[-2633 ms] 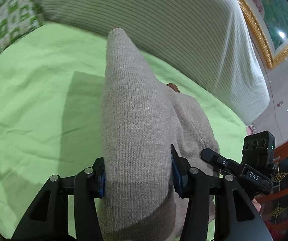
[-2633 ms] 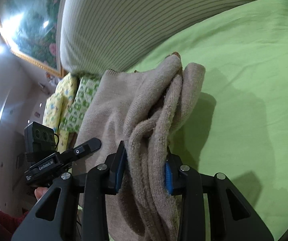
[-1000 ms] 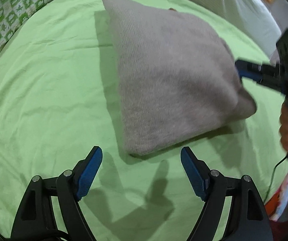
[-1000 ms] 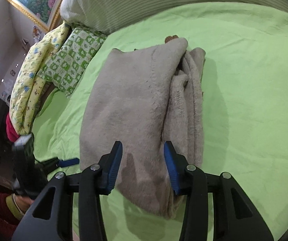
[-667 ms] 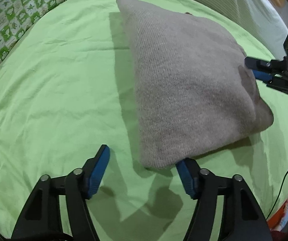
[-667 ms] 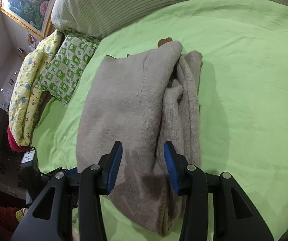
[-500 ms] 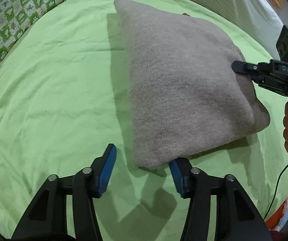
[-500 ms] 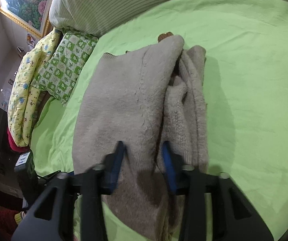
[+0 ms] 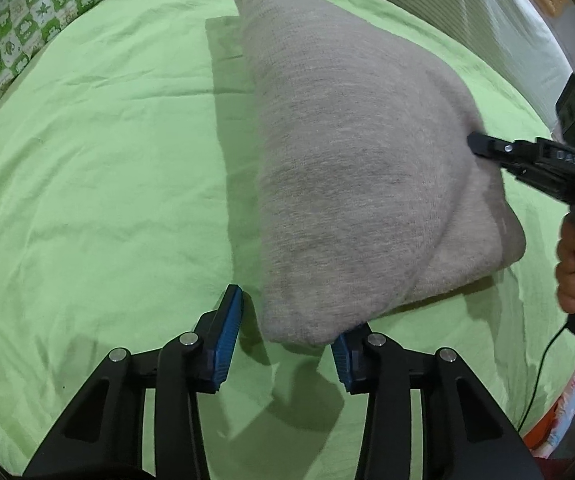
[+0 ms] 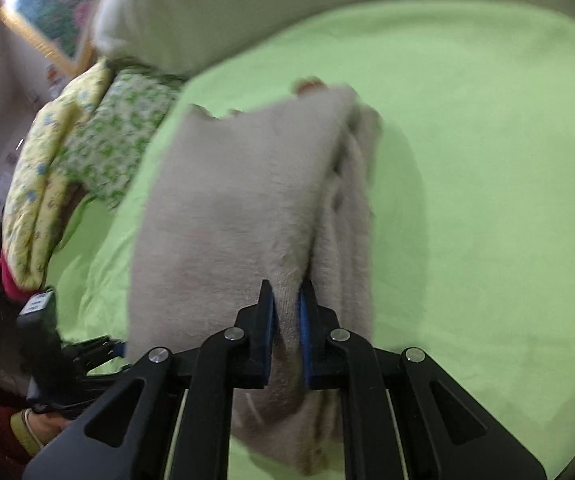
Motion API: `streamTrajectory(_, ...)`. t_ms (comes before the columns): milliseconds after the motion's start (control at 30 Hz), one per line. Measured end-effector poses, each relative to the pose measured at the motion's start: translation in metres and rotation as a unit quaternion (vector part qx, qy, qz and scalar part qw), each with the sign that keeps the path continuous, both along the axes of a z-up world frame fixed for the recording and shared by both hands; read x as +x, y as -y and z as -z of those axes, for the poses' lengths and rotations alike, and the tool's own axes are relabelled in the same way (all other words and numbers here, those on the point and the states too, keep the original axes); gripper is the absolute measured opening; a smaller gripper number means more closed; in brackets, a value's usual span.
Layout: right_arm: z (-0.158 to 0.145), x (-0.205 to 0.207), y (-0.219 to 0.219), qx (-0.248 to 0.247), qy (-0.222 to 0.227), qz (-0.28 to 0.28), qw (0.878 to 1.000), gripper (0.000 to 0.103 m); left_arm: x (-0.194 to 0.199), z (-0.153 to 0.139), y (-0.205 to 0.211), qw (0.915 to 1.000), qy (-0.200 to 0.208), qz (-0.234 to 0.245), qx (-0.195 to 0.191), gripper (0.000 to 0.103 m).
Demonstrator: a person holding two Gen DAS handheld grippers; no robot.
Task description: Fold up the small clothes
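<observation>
**A:** While our left gripper (image 9: 287,336) is closing, where's the sweater (image 9: 367,160) against it?

**B:** On the green sheet (image 9: 87,160), its near corner sitting between the left jaws, pads not pressing yet. Long axis runs away from that corner toward the striped pillow (image 9: 507,32).

**A:** Right side?

**B:** Our right gripper (image 10: 286,320) is narrow, clamped on the sweater's top fold. We're at both near corners, right ahead of left.

It was a bedroom in a home: a bed (image 9: 87,160) spread with a green sheet, a striped pillow (image 9: 487,20) at its head, patterned quilts (image 10: 87,148) piled beside it, and a gilt-framed picture (image 10: 43,20) on the wall.
</observation>
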State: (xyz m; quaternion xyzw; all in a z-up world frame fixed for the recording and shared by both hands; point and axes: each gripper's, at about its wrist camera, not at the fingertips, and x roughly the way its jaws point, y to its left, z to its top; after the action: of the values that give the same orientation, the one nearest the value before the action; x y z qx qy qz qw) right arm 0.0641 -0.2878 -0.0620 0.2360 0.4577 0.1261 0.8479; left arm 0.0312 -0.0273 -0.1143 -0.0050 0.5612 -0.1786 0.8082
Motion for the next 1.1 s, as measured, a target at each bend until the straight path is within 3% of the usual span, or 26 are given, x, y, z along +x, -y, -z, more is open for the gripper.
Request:
streamTrajectory(133, -0.008, -0.004, 0.000, 0.010, -0.005, 0.014, 1.000, 0.024, 0.000, -0.003, -0.001, 1.0000, -0.007, 0.002, -0.002, 0.042)
streamTrajectory(267, -0.034, -0.020, -0.006, -0.037, 0.016, 0.015, 0.999, 0.024, -0.009, -0.015, -0.008, 0.9998, -0.012, 0.007, -0.013, 0.042)
streamTrajectory(333, -0.046, -0.032, -0.010, -0.036, 0.031, 0.008, 0.999, 0.024, -0.015, -0.028, -0.013, 0.9997, -0.007, 0.007, -0.021, 0.042)
streamTrajectory(433, -0.052, -0.049, -0.016, -0.026, 0.043, -0.024, 0.998, 0.024, -0.021, -0.050, -0.022, 0.9987, 0.015, 0.004, -0.048, 0.050)
streamTrajectory(567, -0.032, -0.051, -0.037, -0.003, 0.007, -0.063, 0.998, 0.024, -0.015, -0.065, -0.019, 0.9964, 0.027, 0.008, -0.079, 0.052)
streamTrajectory(667, -0.005, -0.046, -0.043, -0.087, -0.041, -0.067, 0.993, 0.024, -0.002, -0.052, -0.005, 0.9974, 0.015, 0.017, -0.069, 0.052)
streamTrajectory(733, 0.010, -0.041, -0.026, -0.107, -0.057, -0.041, 0.992, 0.015, 0.006, -0.035, 0.007, 0.9983, -0.002, 0.020, -0.054, 0.052)
streamTrajectory(767, 0.013, -0.040, -0.018, -0.102, -0.058, -0.027, 0.993, 0.002, 0.006, -0.027, 0.011, 0.9988, -0.006, 0.021, -0.043, 0.052)
streamTrajectory(800, 0.014, -0.038, -0.007, -0.096, -0.063, -0.008, 0.993, 0.000, 0.005, -0.023, 0.014, 0.9993, -0.006, 0.019, -0.032, 0.052)
streamTrajectory(933, 0.006, -0.033, 0.004, -0.079, -0.063, -0.003, 0.995, 0.000, 0.000, -0.025, 0.015, 0.9996, -0.004, 0.016, -0.024, 0.060)
streamTrajectory(1100, -0.033, -0.042, -0.003, -0.051, -0.006, -0.006, 0.999, 0.003, 0.004, -0.050, 0.003, 0.9987, 0.005, -0.007, -0.050, 0.061)
